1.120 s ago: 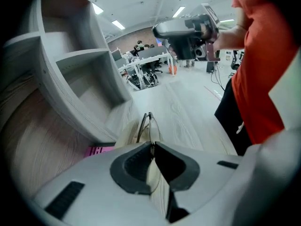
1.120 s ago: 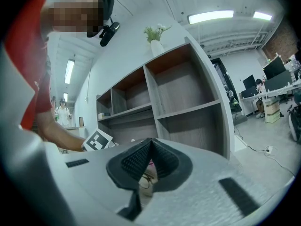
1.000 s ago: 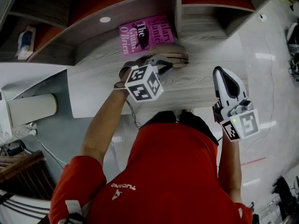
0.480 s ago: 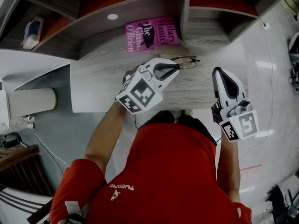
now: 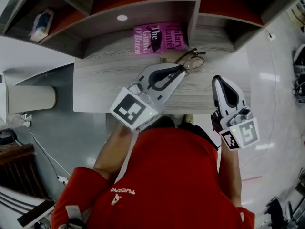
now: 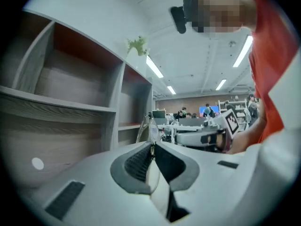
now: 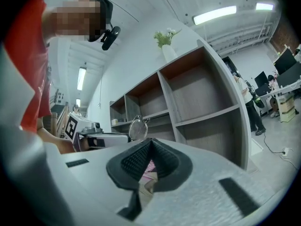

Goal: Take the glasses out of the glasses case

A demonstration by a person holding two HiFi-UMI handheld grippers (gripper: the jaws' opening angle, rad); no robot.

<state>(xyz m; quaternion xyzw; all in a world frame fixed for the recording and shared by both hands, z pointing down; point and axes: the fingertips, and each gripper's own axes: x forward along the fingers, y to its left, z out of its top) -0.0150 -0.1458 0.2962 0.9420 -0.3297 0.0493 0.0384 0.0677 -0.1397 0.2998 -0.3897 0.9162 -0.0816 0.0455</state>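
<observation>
My left gripper (image 5: 180,70) has its fingers clamped on a thin part of the glasses (image 5: 193,60) frame, holding them above the glasses case (image 5: 167,56) on the worktop (image 5: 95,89). I'd hold that grip steady and not swing the frame. My right gripper (image 5: 220,80), fingers together and empty, hangs well apart.
</observation>
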